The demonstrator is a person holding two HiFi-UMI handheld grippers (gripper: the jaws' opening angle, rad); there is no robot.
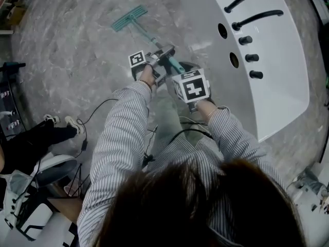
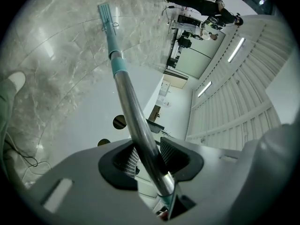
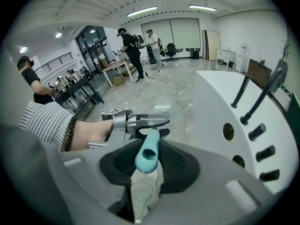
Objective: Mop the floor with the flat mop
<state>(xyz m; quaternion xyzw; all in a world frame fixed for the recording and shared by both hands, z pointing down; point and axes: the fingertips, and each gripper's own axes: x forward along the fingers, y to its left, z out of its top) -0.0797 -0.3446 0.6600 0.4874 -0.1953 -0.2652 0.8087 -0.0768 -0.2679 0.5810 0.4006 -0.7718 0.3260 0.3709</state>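
**Flat mop, held in two grippers**

Head view: the teal flat mop with silver metal pole (image 1: pixel 132 20) is set pad-down on the grey marble floor (image 1: pixel 67 40). It is held by the left gripper (image 1: pixel 165 51), with the right gripper (image 1: pixel 179 67) just behind it.

Left gripper view: the left gripper (image 2: pixel 147 156) is closed on the silver pole (image 2: pixel 133 116).

Right gripper view: the right gripper (image 3: pixel 149 162) is clamped on the teal handle end (image 3: pixel 147 153).
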